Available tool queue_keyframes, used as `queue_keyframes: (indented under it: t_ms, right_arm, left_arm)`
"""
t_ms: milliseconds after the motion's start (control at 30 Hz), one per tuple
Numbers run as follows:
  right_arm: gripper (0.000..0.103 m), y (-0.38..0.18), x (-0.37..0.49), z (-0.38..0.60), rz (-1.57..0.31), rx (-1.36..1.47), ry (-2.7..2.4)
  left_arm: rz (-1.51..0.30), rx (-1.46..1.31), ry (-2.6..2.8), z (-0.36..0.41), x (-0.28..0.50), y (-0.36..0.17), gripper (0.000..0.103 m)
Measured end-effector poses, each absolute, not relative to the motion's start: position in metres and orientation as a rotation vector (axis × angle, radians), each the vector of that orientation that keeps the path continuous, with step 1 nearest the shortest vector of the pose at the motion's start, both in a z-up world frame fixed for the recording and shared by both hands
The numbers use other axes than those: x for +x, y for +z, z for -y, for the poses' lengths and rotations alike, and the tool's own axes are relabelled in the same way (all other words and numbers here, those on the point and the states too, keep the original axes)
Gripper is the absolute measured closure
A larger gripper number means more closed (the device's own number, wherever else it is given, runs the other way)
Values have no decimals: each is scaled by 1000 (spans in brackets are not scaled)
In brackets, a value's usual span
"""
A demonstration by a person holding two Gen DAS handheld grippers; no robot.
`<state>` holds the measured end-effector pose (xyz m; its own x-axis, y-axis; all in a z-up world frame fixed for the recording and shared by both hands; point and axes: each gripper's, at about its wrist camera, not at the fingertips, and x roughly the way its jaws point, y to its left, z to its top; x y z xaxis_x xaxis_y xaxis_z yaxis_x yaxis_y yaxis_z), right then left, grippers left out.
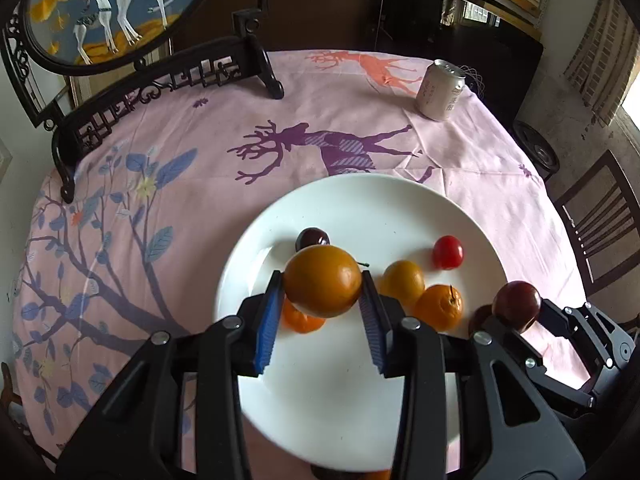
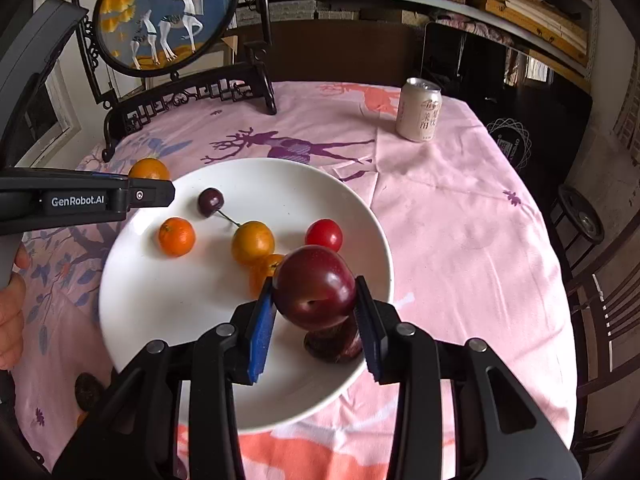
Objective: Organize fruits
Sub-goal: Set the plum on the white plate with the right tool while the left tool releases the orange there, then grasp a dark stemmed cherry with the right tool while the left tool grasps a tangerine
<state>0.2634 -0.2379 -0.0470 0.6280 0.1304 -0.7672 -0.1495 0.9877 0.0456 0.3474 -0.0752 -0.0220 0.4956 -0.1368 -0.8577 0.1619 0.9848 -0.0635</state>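
A pink deer-print cloth (image 1: 360, 128) covers the table, bearing a can (image 2: 419, 110) with unreadable characters. Over the plate (image 1: 360, 208), the left tool (image 1: 322, 300), marked "GenRobot.AI", grips an orange fruit (image 1: 322, 286). The right tool (image 2: 314, 306) grips a plum (image 2: 314, 286).

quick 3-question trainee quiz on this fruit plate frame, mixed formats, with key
1. True or false: the left gripper is shut on a dark red plum.
2. Which lies on the white plate? A) banana B) cherry tomato C) drink can
3. Fill in: the right gripper holds a dark red ____ over the plate.

Key: 1 false, it holds the orange-yellow fruit; 2 B; 3 plum.
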Motion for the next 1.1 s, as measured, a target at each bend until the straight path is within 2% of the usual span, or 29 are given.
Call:
queue_keyframes:
  t_ms: [300,333,367,467,567,700,867,1100]
  right_arm:
    - [63,-65,292,243,-896,-26,149]
    - [57,-63,292,241,-891,-43,139]
    - [52,-61,290,240,-883,-55,128]
    - [51,-44,273,239,-858,-52,146]
    - [46,-22,235,234,-826,-59,168]
    - [46,-11,163,223,-793,-31,231]
    - [46,-28,90,206,-762,15,242]
    - [46,-38,66,187,-799,-17,247]
  left_arm:
    - [-1101,36,-166,91,382,-54,63]
    - [-1093,31,-164,90,382,-52,56]
    - [-1081,24,-164,89,380,-48,45]
    - [-1020,22,-180,80,363,-24,42]
    - [-944,34,-188,66,324,3,36]
    - [-860,39,-204,41,244,18,31]
    - [-817,-20,-209,10,154,-4,29]
    - [-858,-10,-157,-12,105,-44,29]
